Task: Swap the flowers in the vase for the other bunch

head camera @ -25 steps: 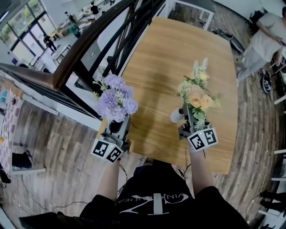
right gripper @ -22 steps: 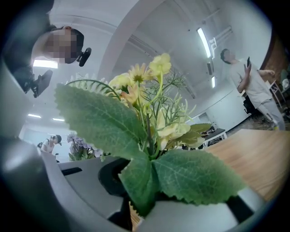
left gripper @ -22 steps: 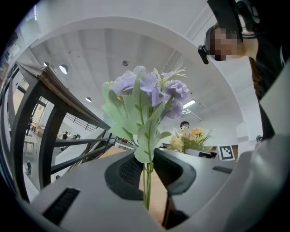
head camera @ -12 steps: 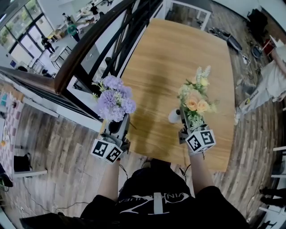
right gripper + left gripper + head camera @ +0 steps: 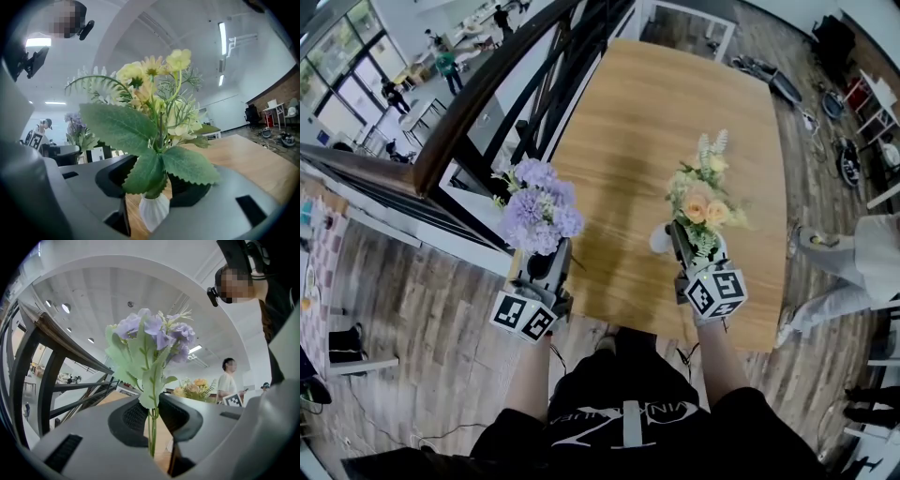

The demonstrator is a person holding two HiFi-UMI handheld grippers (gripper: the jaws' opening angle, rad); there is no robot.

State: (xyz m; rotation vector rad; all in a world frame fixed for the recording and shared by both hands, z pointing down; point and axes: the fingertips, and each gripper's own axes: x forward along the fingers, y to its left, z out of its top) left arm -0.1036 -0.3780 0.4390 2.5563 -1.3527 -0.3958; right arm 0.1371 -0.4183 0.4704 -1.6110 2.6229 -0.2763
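Two bunches: lilac flowers, stems clenched in the left gripper jaws; peach-yellow flowers upright in one ribbed white vase, the right gripper jaws opening around them.

The purple bunch is upright in the air near the left edge of the bench. Its thin green stems are pinched in the left tool. The yellow and peach bunch stands in a small white ribbed vase on the bench, between the opening jaws of the right tool.
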